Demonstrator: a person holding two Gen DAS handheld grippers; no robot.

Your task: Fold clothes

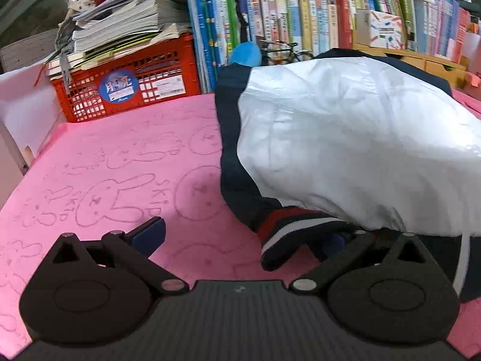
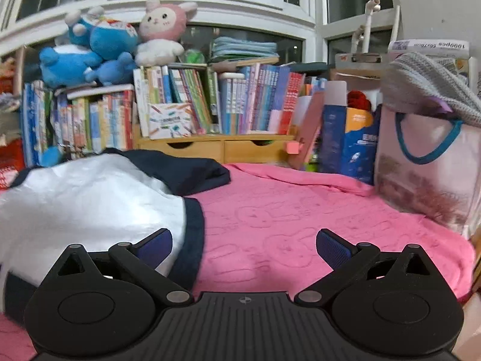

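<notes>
I am holding my left gripper (image 1: 240, 234) with its jaws spread wide, the striped cuff (image 1: 288, 234) of the jacket (image 1: 345, 138) lying between them, though I cannot tell whether the hidden right finger is touching it. My right gripper (image 2: 243, 246) is gaping open too, over the pink blanket (image 2: 300, 210), beside the jacket's navy edge. Books (image 2: 180, 105) are lining the shelf behind.

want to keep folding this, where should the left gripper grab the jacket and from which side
Take the jacket by its striped knit cuff, which sticks out flat on the pink blanket right ahead of the left gripper. Come in low from the near edge, jaws open around the cuff; the white body looks too puffy to pinch.
</notes>
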